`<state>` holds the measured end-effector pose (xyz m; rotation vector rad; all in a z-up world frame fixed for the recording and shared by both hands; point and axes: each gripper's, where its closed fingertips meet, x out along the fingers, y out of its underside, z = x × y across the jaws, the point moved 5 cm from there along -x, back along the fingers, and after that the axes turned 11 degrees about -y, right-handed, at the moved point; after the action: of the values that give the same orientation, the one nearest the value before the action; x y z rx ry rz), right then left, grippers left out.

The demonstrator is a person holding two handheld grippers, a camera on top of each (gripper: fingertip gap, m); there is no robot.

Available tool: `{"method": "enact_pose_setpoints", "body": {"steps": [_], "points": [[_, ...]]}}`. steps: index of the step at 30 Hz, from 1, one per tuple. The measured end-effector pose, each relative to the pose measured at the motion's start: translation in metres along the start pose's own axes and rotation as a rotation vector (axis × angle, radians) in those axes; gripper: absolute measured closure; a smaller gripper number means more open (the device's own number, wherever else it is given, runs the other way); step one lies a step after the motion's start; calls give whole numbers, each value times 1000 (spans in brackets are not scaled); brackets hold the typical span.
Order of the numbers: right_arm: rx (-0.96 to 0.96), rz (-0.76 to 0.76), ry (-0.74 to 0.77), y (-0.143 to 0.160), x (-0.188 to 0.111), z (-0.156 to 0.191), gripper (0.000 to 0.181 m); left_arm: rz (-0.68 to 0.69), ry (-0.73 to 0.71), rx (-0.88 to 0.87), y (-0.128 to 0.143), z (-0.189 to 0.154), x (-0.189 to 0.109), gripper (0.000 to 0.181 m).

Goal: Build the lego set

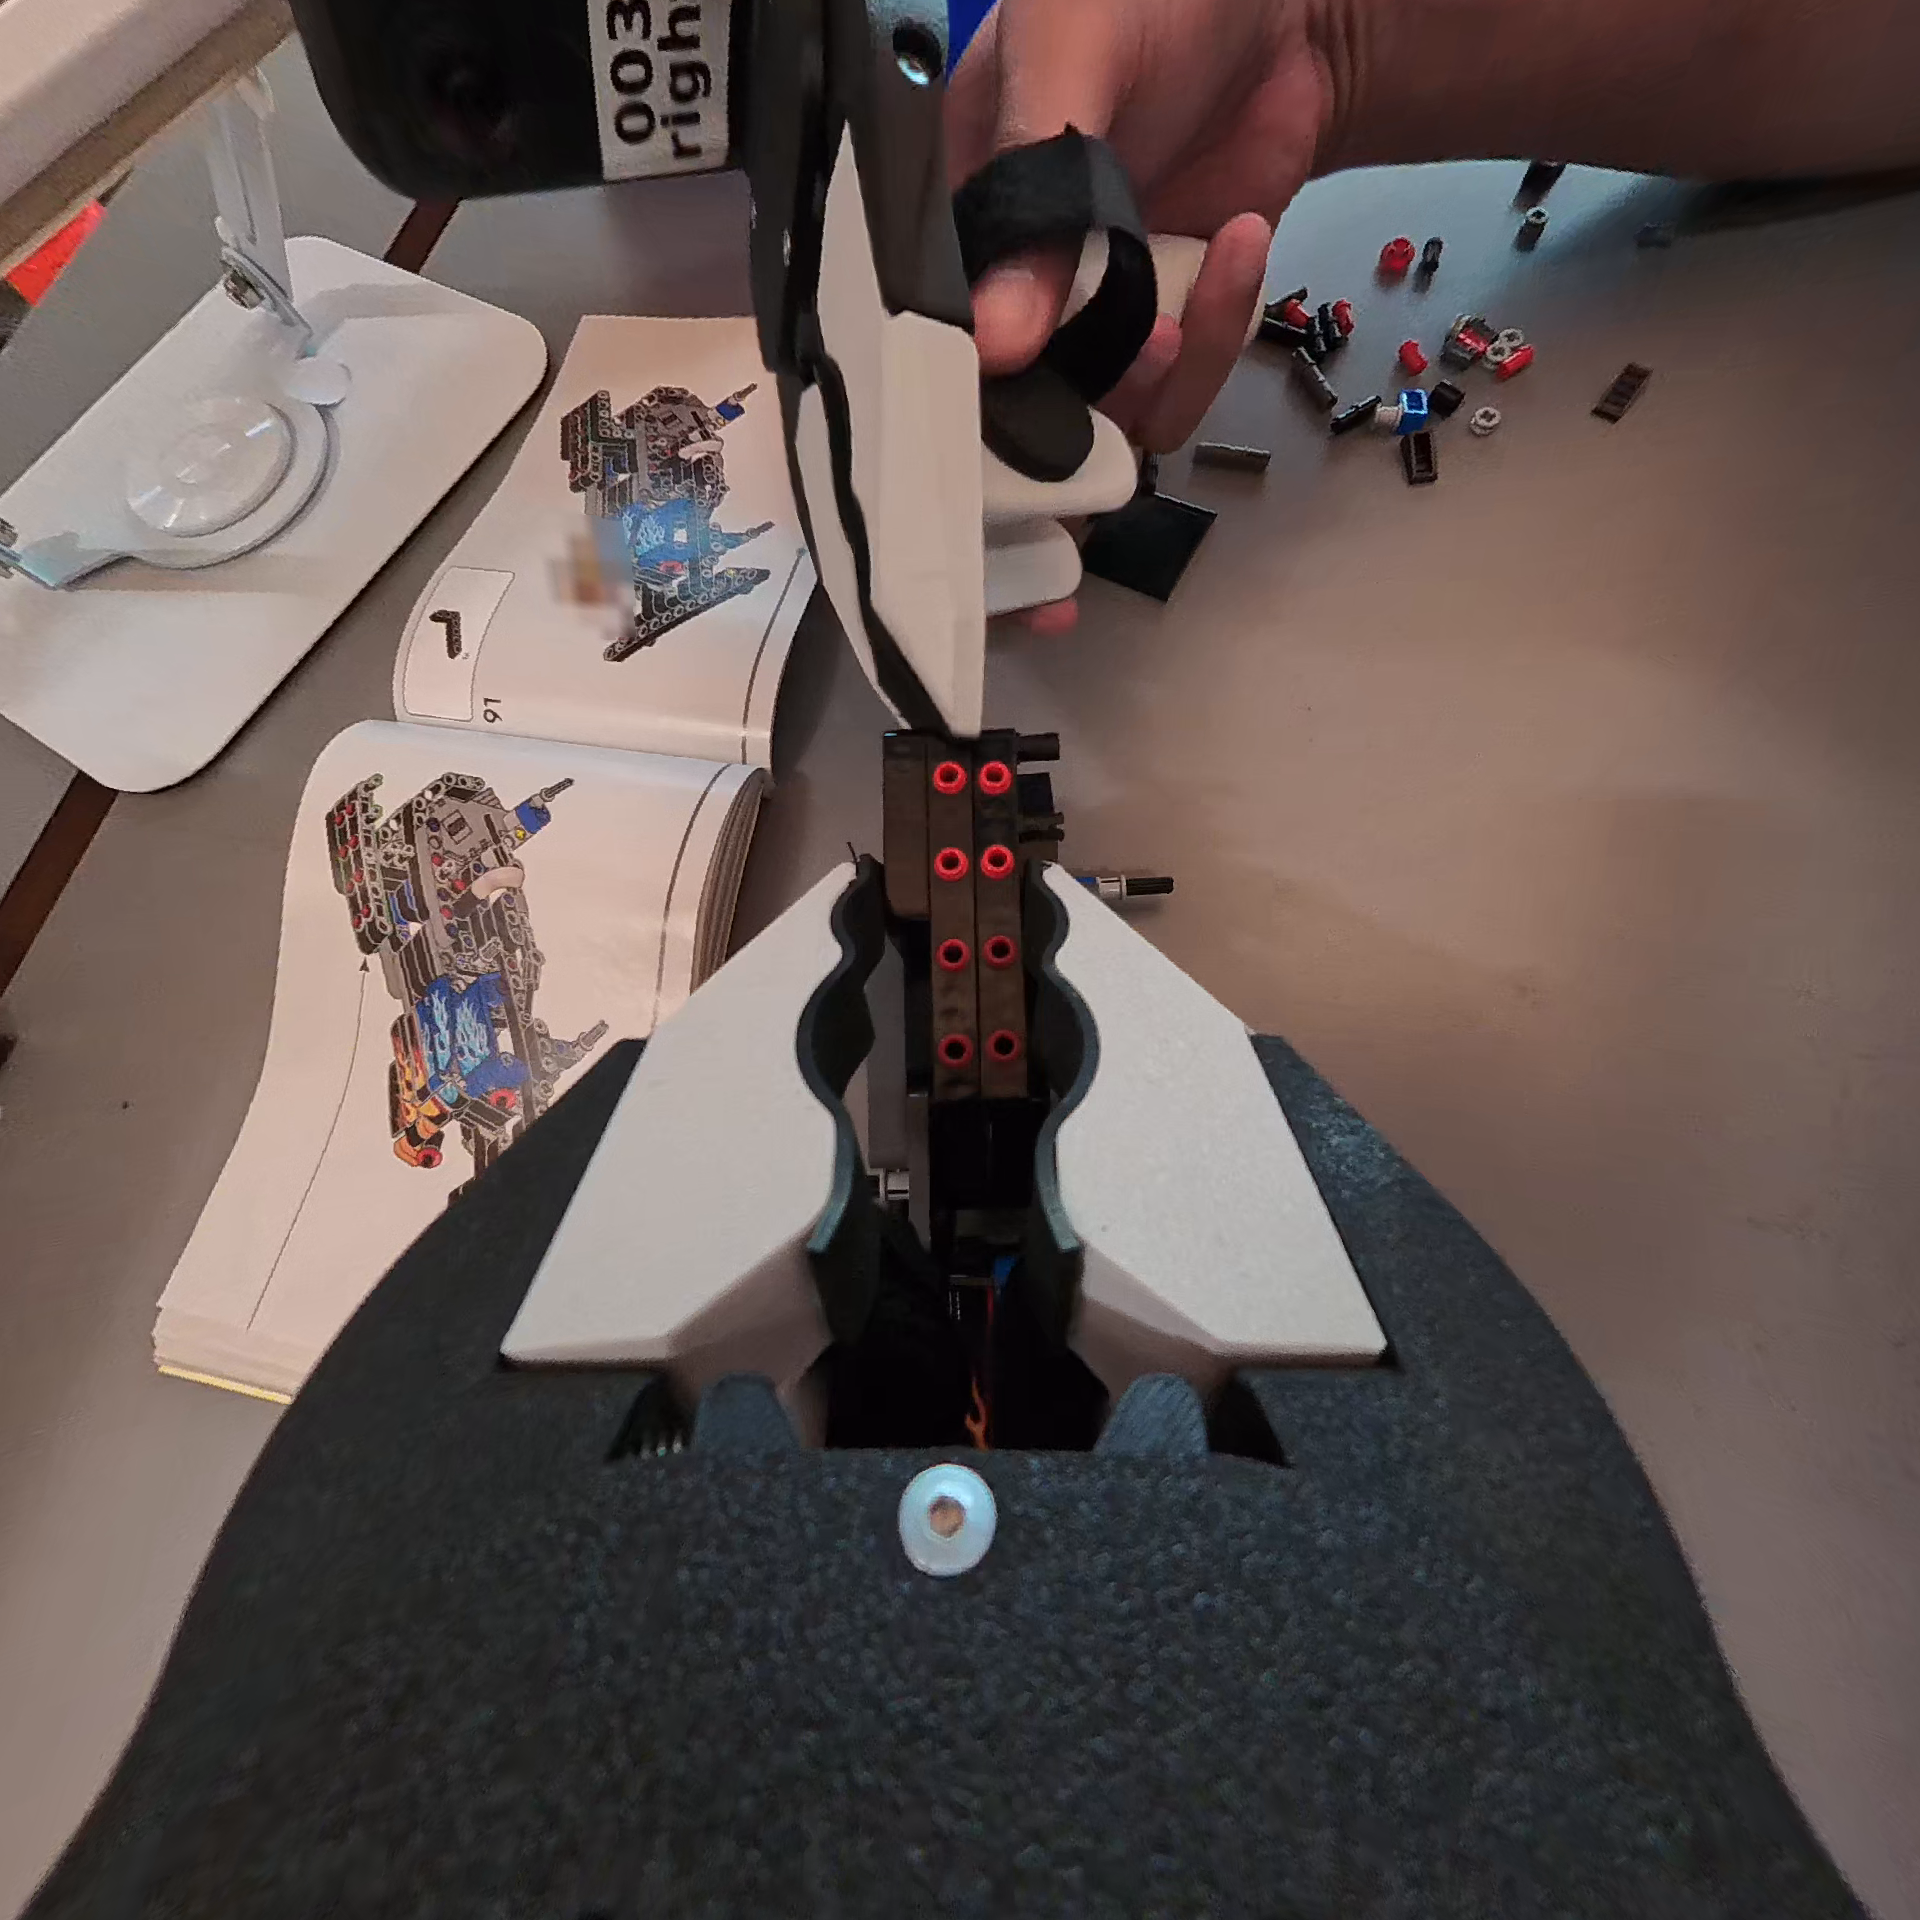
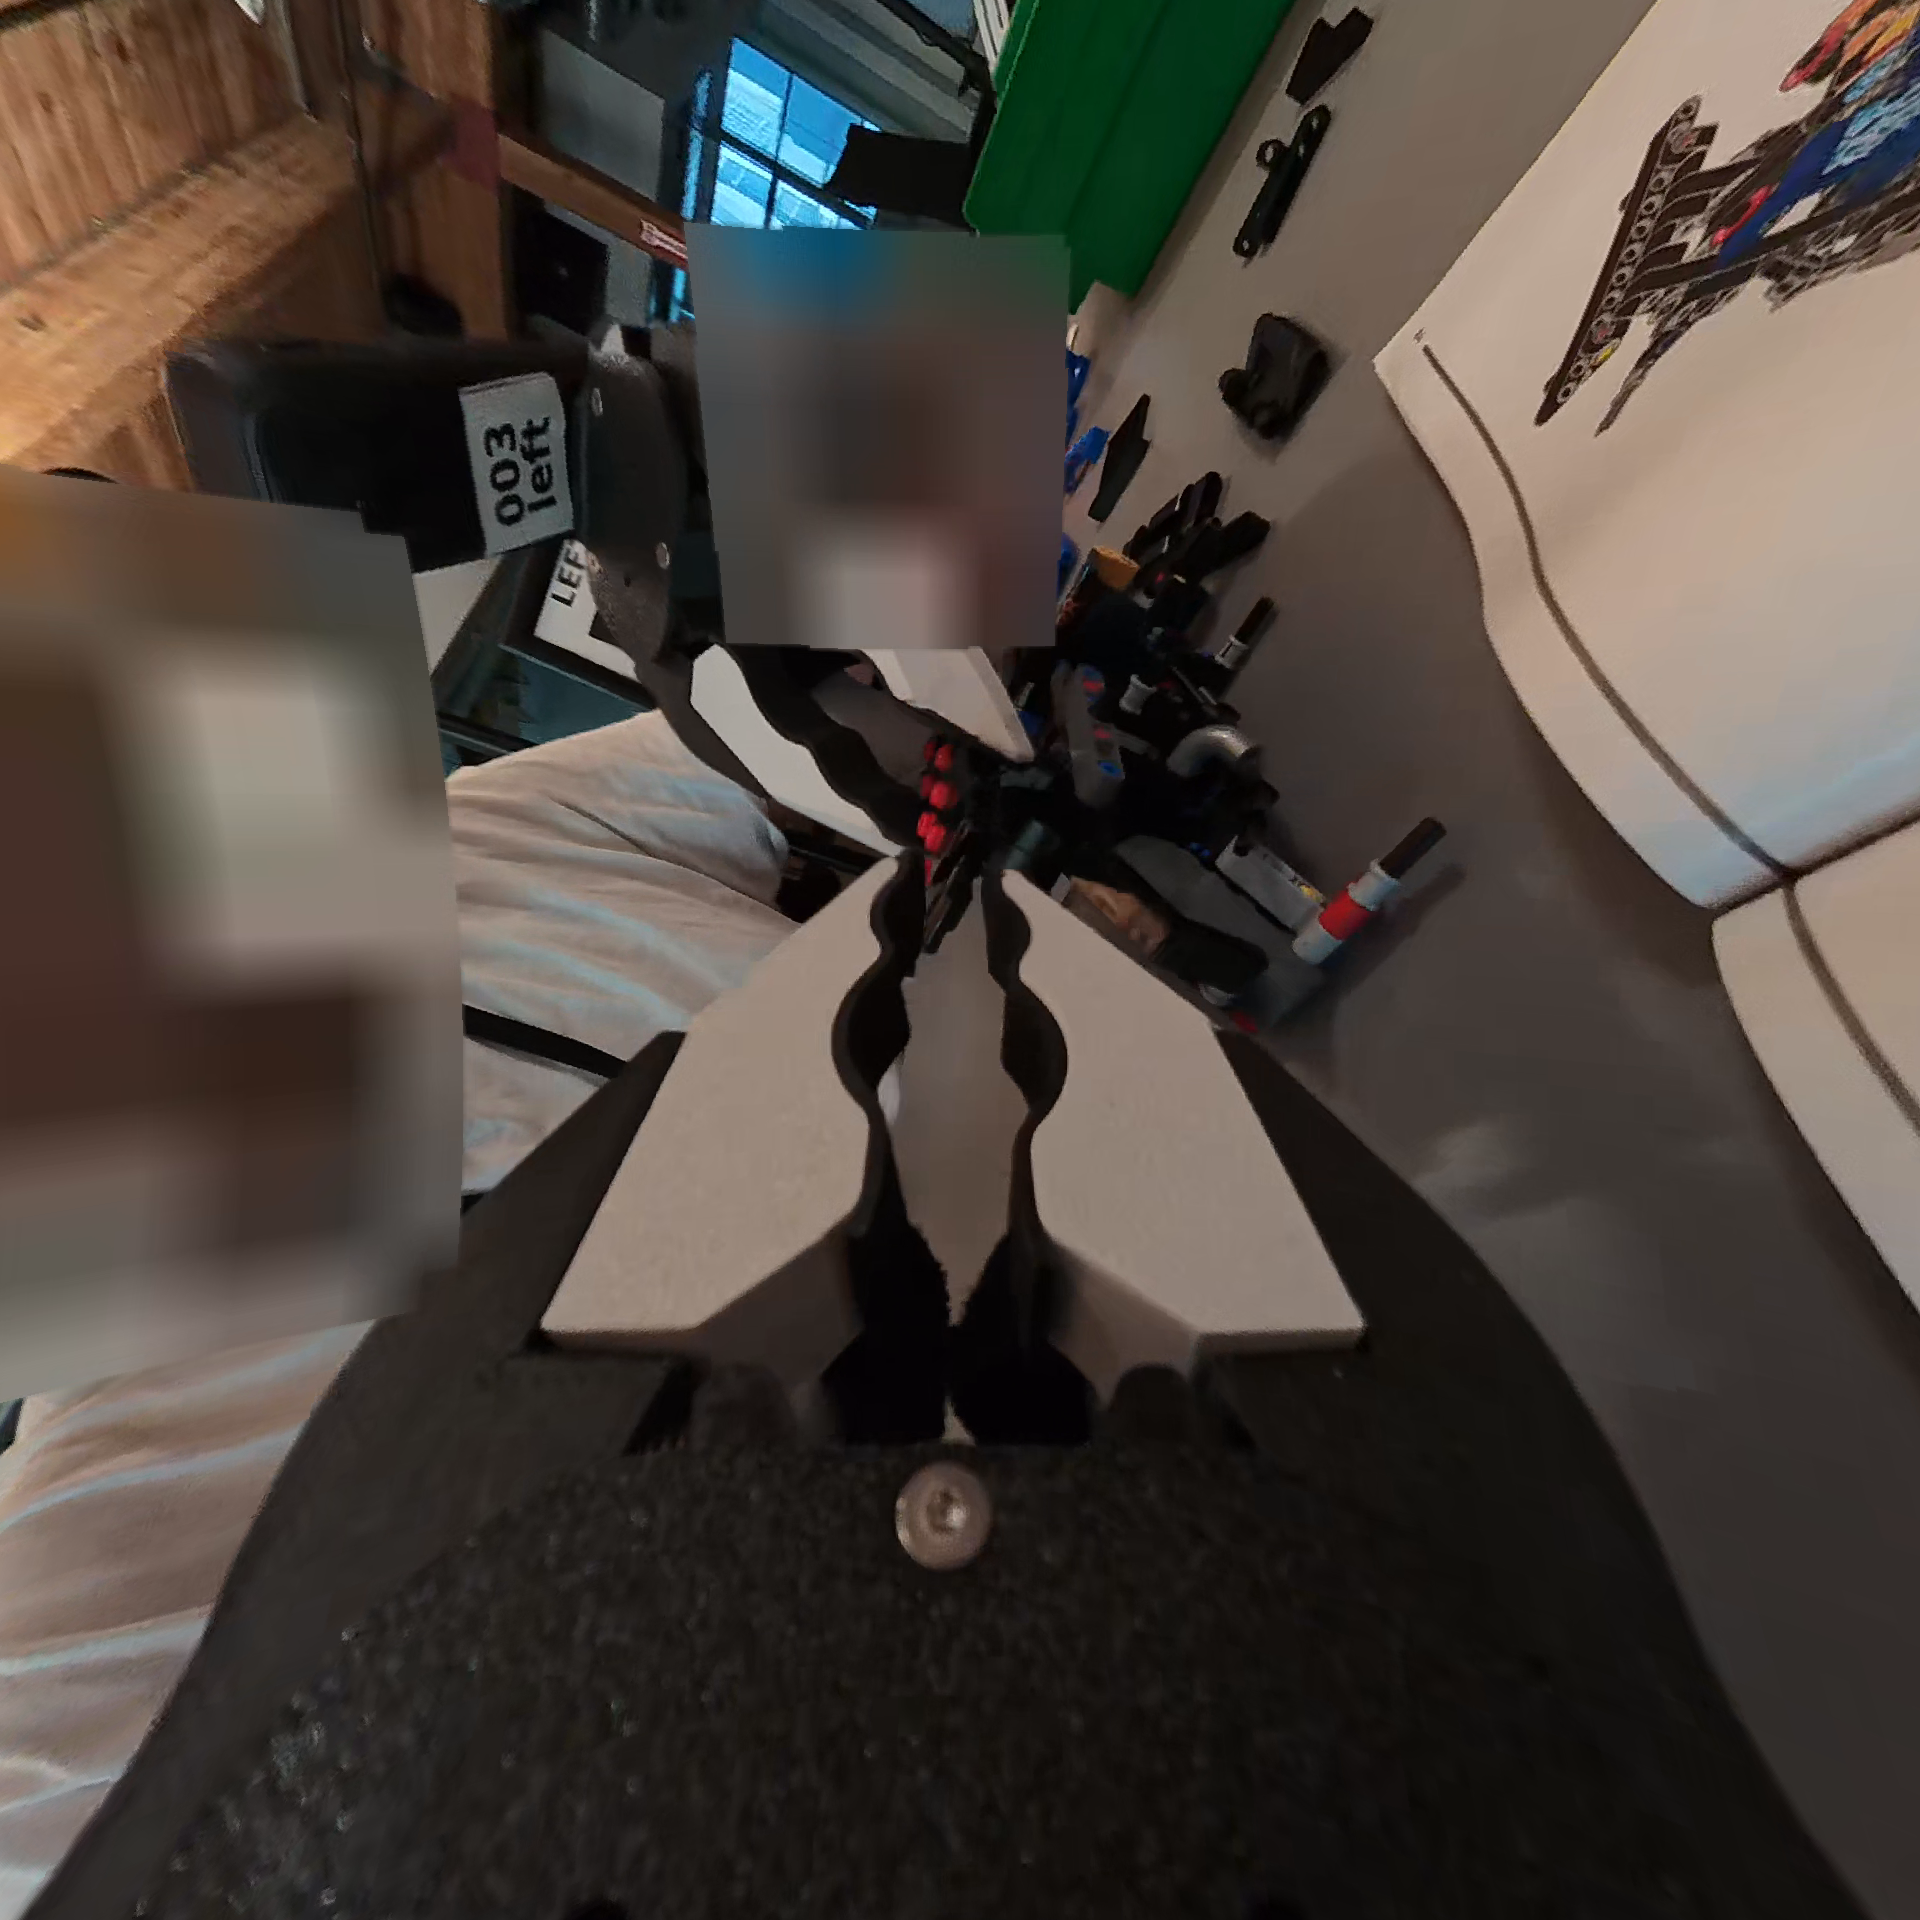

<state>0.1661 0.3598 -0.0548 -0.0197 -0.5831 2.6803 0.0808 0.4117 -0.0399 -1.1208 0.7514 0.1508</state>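
left gripper [image 1: 951, 966] clamping lego assembly [image 1: 971, 914], right gripper [image 2: 948, 914] seemingly pinching its end, booklet [image 1: 447, 997] beside

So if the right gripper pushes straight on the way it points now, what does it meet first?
Right gripper, jaws nearly shut, already seems to touch the black beam assembly with red pins held by the left gripper; pushing on meets that first, though depth is uncertain.

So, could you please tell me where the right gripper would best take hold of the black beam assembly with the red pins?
Probably the free far end of the black beam assembly, coming from above with fingers across its plain narrow sides. The left gripper already clamps the near half, and the red pins fill the top face.
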Motion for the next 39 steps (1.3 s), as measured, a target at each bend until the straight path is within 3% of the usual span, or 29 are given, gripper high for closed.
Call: {"method": "enact_pose_setpoints", "body": {"steps": [13,15,17,18,21,23,25,27,29,35,39], "points": [[33,15,-2,2,4,0,175,-2,-4,14,0,-1,1,157],[-30,16,39,0,4,2,174,1,-3,3,0,1,1,157],[-156,79,127,0,3,5,167,-2,19,-24,1,1,1,157],[-246,131,190,0,3,7,151,-2,35,-43,1,2,1,157],[-652,252,414,-3,7,28,128,1,85,-119,2,3,2,157],[-956,354,585,3,18,44,133,5,113,-163,3,4,2,156],[-1283,504,876,10,24,45,139,6,130,-188,3,5,3,156],[-1586,651,1147,17,27,39,158,5,129,-199,3,6,3,156],[-1783,741,1267,25,33,35,168,7,130,-210,4,7,3,156],[-2021,758,1430,33,39,26,176,8,141,-233,4,8,3,156],[-2048,738,1366,42,47,32,164,8,145,-238,5,8,2,156]]}}
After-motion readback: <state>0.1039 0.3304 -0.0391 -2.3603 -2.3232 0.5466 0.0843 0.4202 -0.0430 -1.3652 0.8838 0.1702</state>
